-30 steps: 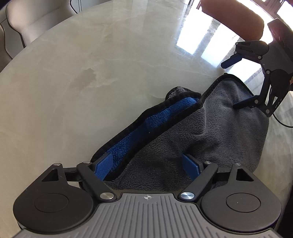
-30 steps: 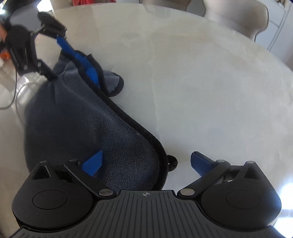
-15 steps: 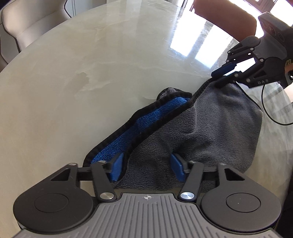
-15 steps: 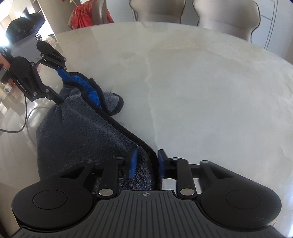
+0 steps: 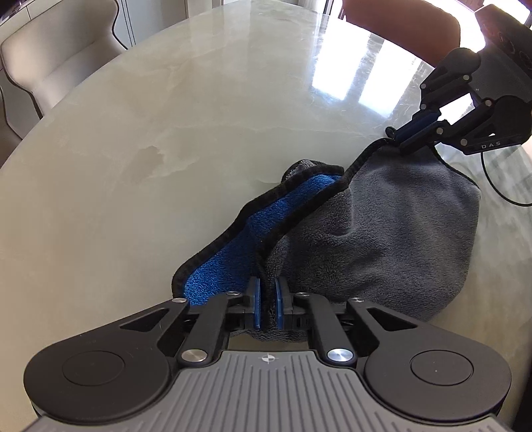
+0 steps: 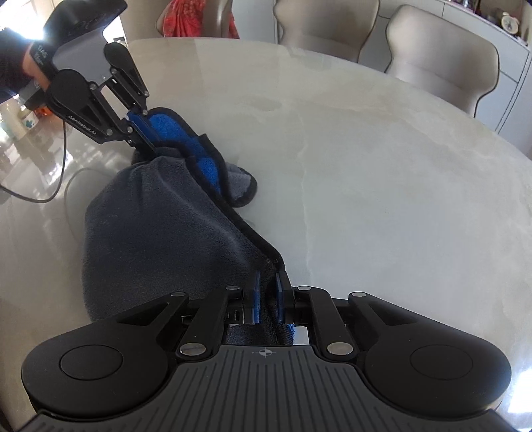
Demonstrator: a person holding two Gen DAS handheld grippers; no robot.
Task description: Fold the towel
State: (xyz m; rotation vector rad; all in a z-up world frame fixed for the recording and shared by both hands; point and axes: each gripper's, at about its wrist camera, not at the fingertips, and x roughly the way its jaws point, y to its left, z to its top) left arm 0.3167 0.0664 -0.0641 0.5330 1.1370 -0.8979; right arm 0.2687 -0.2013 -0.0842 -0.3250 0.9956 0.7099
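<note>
On the pale marble table (image 5: 139, 139), my left gripper (image 5: 267, 299) pinches the black-trimmed edge of the towel (image 5: 392, 232), its blue pads pressed together on the fabric at the near corner. My right gripper (image 6: 267, 292) does the same at the opposite corner, pads closed tight on the hem — from the left wrist view it shows at upper right (image 5: 415, 133), lifting that corner slightly off the stone. The towel lies crumpled between the two grippers, grey side up, with a strip of bright blue underside (image 5: 266, 226) turned out along the folded border and one end curled over on itself. The tabletop beyond the cloth is bare and glossy, catching window glare. A thin black cable (image 6: 56, 186) trails from the left gripper across the table beside the towel. Beige upholstered chairs (image 6: 442, 73) stand around the far rim, a brown chair (image 5: 402, 30) on another side, and a red patterned cloth (image 6: 196, 20) hangs over one seat back.
</note>
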